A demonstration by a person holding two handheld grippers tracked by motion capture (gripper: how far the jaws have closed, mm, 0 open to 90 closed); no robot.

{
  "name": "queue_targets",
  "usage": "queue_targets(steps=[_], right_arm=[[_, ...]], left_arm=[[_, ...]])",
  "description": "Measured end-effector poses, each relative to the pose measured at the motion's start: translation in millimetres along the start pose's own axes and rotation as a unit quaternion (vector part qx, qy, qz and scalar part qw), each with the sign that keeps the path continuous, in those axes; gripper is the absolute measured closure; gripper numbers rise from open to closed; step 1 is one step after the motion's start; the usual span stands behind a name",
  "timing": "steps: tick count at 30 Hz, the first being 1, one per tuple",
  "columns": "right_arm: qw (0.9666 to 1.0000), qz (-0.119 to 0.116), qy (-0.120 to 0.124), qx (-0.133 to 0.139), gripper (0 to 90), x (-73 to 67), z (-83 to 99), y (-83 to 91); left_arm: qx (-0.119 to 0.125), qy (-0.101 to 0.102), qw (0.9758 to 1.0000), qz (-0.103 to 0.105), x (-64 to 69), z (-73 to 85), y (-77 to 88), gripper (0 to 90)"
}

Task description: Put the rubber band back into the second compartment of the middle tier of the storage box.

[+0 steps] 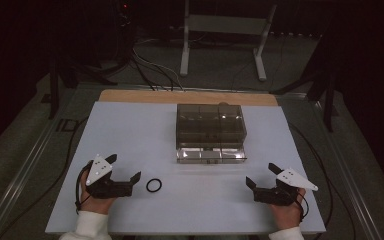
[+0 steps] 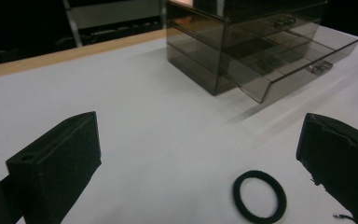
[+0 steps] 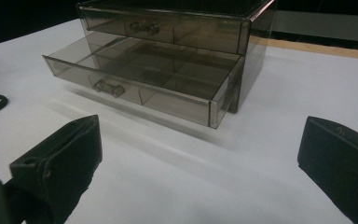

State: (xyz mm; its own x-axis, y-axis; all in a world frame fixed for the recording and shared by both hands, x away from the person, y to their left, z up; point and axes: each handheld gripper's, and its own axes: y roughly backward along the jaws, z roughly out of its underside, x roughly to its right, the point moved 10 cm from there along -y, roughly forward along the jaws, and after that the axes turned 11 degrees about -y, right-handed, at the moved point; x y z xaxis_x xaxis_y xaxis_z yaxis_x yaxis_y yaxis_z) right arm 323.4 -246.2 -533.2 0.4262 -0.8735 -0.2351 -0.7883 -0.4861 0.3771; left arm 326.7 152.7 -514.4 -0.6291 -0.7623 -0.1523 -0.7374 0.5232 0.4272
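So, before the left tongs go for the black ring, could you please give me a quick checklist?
1. Left tongs open: ok.
2. Thin black rubber-like ring lying flat on the white table, nothing touching it: ok.
3. Ring sits ahead of the left tongs, toward one jaw: ok.
4. Lower drawer of the smoky clear plastic drawer box pulled out: ok.
5. Drawer compartments empty: cannot tell.
6. Right tongs open, apart from the ring: ok.

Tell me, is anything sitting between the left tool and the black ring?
Nothing. In the high view, bare white table separates the left tool from the black ring. The left gripper view shows the ring lying flat just ahead, nearer one jaw.
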Motion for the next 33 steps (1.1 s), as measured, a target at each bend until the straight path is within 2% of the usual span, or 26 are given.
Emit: queue_targets(steps=[7,16,17,19,20,21,22,23,24,25,28,30,31,33], right_arm=[[1.0,0.0,0.002,0.0,0.2,-0.1,-0.1,0.5],[1.0,-0.003,0.003,0.001,0.2,-1.0,-0.4,0.3],[1.0,-0.003,0.003,0.002,0.2,-1.0,-0.5,0.3],[1.0,-0.003,0.003,0.001,0.2,-0.8,-0.3,0.2],[1.0,-0.003,0.003,0.001,0.2,-0.8,-0.3,0.2],[1.0,-0.003,0.003,0.001,0.3,-0.9,-0.3,0.1],[1.0,-0.003,0.003,0.001,0.2,-1.3,-0.3,0.1],[1.0,-0.004,0.004,0.001,0.3,-1.6,-0.3,0.0],[1.0,-0.004,0.004,0.001,0.2,-1.6,-0.3,0.0],[1.0,-0.004,0.004,0.0,0.3,-1.5,-0.2,-0.1],[1.0,-0.003,0.003,0.001,0.3,-1.1,-0.4,0.0],[1.0,-0.003,0.003,0.001,0.2,-1.1,-0.5,0.1],[1.0,-0.003,0.003,0.001,0.2,-1.1,-0.4,0.1],[1.0,-0.003,0.003,0.001,0.2,-1.3,-0.4,0.1]], left_arm=[[-0.028,-0.005,0.999,0.035,11.1,4.0,-15.5,0.6],[-0.055,-0.01,0.9971,0.052,19.8,9.4,-27.6,0.7],[-0.067,-0.01,0.9959,0.06,22.8,12.5,-31.2,0.7],[-0.083,-0.013,0.9945,0.063,25.1,16.5,-35.0,0.7],[-0.083,-0.013,0.9945,0.063,25.1,16.5,-35.0,1.1],[-0.097,-0.016,0.9929,0.067,28.0,20.7,-38.8,1.1],[-0.097,-0.016,0.9929,0.067,28.0,20.7,-38.8,3.1],[-0.112,-0.02,0.9911,0.069,31.3,24.7,-42.7,4.5],[-0.112,-0.02,0.9911,0.069,31.3,24.7,-42.7,5.5],[-0.132,-0.03,0.9883,0.07,35.5,30.0,-46.4,7.4],[-0.151,-0.042,0.9848,0.075,41.5,35.5,-50.2,17.7],[-0.155,-0.044,0.984,0.077,42.6,36.6,-50.4,30.5],[-0.172,-0.046,0.9812,0.076,42.9,41.2,-52.0,37.8],[-0.179,-0.041,0.9793,0.085,44.0,44.4,-52.9,46.9]])
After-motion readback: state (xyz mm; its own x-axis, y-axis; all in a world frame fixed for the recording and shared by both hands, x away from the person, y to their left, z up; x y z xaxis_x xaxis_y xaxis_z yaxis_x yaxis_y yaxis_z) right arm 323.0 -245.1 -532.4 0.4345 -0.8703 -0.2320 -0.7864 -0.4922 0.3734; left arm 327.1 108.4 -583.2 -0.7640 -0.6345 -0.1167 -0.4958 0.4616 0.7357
